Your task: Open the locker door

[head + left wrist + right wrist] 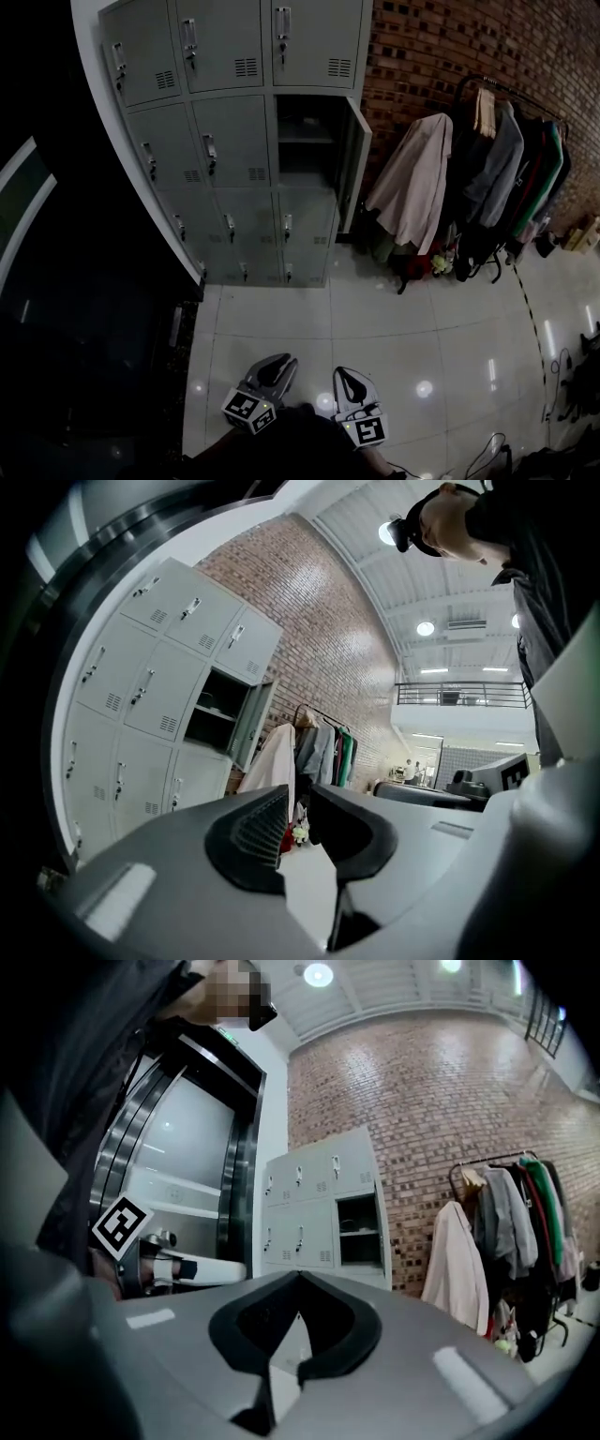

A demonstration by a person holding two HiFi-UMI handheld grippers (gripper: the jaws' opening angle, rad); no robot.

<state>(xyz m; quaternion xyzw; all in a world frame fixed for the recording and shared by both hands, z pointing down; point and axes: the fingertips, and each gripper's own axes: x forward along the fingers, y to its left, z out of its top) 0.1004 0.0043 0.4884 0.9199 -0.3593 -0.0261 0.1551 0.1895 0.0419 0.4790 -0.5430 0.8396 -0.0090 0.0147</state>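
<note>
A red brick wall (441, 56) is running off to the right of the grey metal locker bank (230, 131), which is standing three columns wide. A glossy white tiled floor (375, 319) is stretching out in front of the locker bank and catching spots of ceiling light. To the right of the locker bank, against the bricks, a black metal clothes rack (511, 98) is carrying grey, green and dark garments. A pale pink coat (412, 183) is hanging on the end of the rack nearest the lockers.

In the locker bank's right column, middle row, the grey metal locker door (356, 159) is standing swung out to the right. It is exposing a dark compartment with a shelf inside.

Well in front of the locker bank, low over the floor, both grippers are pointing towards it. The left gripper (279, 364) is keeping its fingers slightly apart with nothing between them. The right gripper (341, 373) is holding its fingers closed together, tips touching, on nothing.
</note>
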